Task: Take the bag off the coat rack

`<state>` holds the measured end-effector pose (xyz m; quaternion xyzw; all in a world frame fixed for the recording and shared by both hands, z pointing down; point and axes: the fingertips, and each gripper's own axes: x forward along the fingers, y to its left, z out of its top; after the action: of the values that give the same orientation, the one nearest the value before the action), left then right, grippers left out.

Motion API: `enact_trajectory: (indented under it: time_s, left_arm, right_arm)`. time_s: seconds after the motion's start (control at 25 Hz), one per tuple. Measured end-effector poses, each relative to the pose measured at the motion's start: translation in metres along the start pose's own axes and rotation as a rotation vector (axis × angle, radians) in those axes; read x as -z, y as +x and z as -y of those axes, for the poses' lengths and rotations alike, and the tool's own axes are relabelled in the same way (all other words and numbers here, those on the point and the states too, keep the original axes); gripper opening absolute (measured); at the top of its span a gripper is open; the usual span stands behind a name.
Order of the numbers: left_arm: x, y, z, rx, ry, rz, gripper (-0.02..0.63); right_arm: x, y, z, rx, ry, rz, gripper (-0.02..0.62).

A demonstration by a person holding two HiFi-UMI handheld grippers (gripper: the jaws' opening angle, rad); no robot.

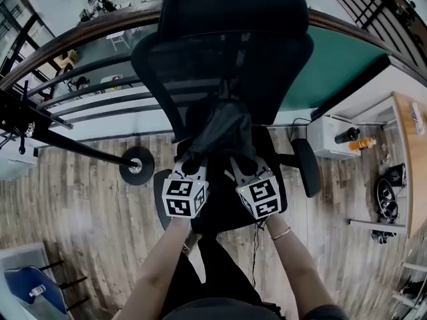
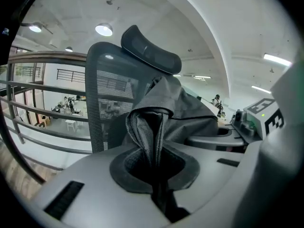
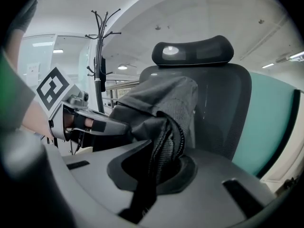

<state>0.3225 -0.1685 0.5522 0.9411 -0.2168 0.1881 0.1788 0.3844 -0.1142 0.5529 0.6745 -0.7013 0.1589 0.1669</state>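
**A:** How are the two grippers set?

**B:** Both are closed on cloth. The left gripper (image 1: pixel 189 167) is clamped on a bunched fold of the bag (image 1: pixel 223 129), and a zip edge is seen running up from between its jaws. The right gripper (image 1: pixel 241 169) is clamped on a second fold at the bag's other side.

**A:** Why would two grips be used?

**B:** A limp bag held at one point would be expected to sag and swing. With a grip at each side the weight is shared and the top is kept up. That is a judgement, not something seen.

**A:** Where is the bag?

**B:** It is carried between the grippers, in front of the backrest of an office chair (image 1: pixel 220 52) and over its seat. Whether the seat is touched cannot be told. The bag is already off the coat rack (image 3: pixel 99 56), which stands well apart, at the left of the right gripper view. Lowering onto the chair is judged to be the step in hand.

**A:** How does the bag look?

**B:** Dark grey woven cloth is shown, creased and slumped into a hump. Zip teeth are seen along a folded edge. No strap can be made out for certain.

**A:** And beyond it?

**B:** The chair's headrest (image 2: pixel 152 49) is seen above the bag, and a railing (image 1: pixel 100 89) behind the chair.
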Motion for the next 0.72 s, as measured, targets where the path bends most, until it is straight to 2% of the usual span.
enact_trajectory:
  time_s: [0.28,0.72]
  left_arm:
    - [0.019,0.013,-0.021,-0.046,-0.050,-0.044,0.035]
    - [0.020,0.043,-0.043,-0.078,-0.050,-0.084,0.037]
  right_arm:
    - [0.018,0.026,-0.001,-0.017,0.019,-0.047,0.028]
    - [0.022,0.059,0.017,-0.022,0.040,-0.077,0.038]
